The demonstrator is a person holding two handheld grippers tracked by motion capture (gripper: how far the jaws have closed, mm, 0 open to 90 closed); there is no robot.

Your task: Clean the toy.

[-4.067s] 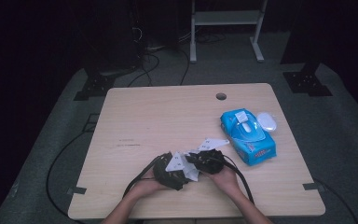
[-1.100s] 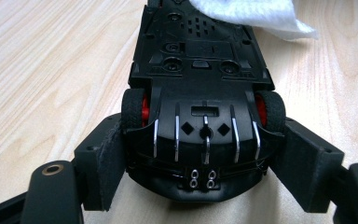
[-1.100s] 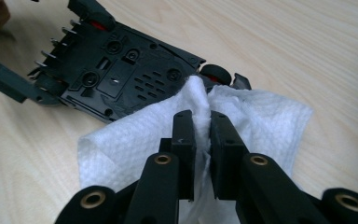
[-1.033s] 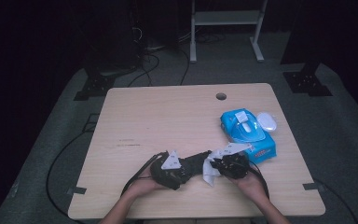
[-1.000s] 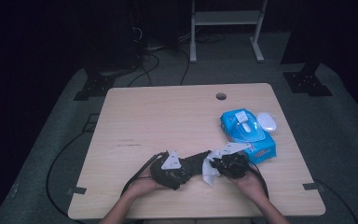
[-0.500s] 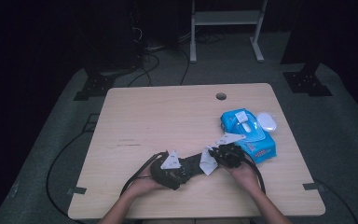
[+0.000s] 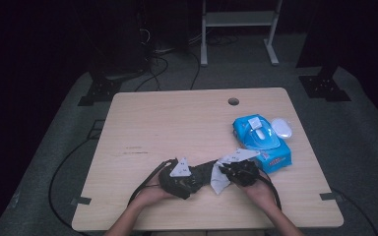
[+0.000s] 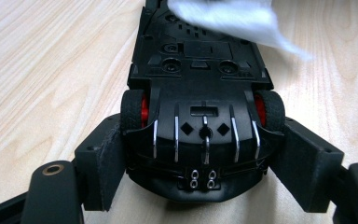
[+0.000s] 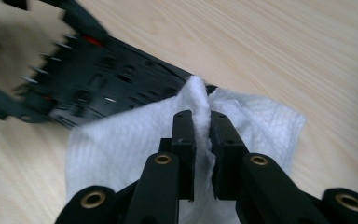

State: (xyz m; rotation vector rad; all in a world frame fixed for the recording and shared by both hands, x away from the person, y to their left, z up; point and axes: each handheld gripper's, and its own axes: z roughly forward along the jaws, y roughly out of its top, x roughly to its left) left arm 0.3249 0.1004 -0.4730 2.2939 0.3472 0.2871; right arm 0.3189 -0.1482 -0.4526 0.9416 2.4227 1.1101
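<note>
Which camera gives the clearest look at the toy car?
The left gripper view: the toy car lies upside down, clamped between the fingers. The right gripper view shows it blurred behind the white wipe; the high view, small and dark.

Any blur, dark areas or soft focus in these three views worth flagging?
High view: dim, room black beyond the table. Left gripper view: toy car sharp, white wipe above it smeared. Right gripper view: car's underside blurred at upper left, wipe pinched in the right tool fairly sharp, lower jaws soft.
</note>
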